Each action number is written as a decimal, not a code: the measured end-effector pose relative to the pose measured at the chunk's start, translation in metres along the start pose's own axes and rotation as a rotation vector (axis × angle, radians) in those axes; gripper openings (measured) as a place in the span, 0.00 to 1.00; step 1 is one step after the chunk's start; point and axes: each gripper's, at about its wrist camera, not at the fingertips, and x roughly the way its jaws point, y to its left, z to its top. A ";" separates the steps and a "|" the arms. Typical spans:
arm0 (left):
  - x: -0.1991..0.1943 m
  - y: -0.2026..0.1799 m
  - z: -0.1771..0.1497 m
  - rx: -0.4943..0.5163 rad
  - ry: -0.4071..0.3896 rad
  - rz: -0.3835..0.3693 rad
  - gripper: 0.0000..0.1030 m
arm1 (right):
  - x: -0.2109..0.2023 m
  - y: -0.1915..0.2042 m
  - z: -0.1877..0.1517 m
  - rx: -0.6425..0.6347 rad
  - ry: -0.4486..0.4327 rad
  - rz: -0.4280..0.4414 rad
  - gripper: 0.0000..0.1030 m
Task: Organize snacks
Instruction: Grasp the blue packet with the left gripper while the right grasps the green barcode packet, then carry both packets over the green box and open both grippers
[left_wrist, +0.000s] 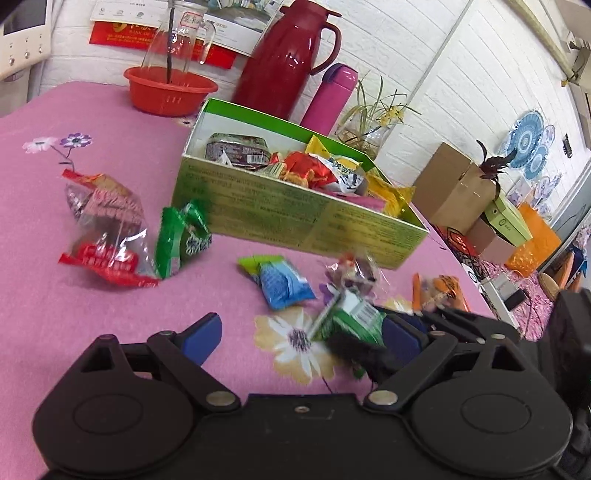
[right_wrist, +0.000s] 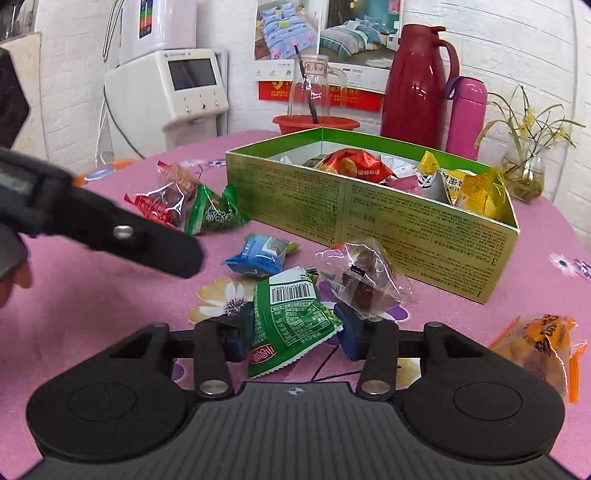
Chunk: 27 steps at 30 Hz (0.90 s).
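On the pink flowered tablecloth (right_wrist: 92, 295), near its front edge, we record a green barcode-printed snack packet (right_wrist: 291, 317) lying between the blue pads of our right gripper (right_wrist: 291, 328); the fingers stand partly apart, and we cannot tell whether they press it. Our left gripper (left_wrist: 306, 332) hovers alongside, fingers wide apart, empty. Behind stands the green box (right_wrist: 369, 218), part-filled with snacks. Loose beside it: blue packet (right_wrist: 258, 254), clear-wrapped snack (right_wrist: 369, 284), orange packet (right_wrist: 543, 347).

orange snack packet (right_wrist: 543, 354) perhaps edge-cropped, blurred
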 end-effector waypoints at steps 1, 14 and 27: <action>0.007 -0.001 0.003 0.007 0.001 0.007 1.00 | -0.003 0.001 -0.002 -0.006 0.002 0.000 0.73; 0.062 -0.006 0.023 0.076 0.028 0.101 0.52 | -0.019 0.001 -0.012 -0.002 0.014 0.009 0.73; 0.053 -0.005 0.015 0.077 0.047 0.071 0.00 | -0.017 0.002 -0.009 0.020 0.018 -0.004 0.73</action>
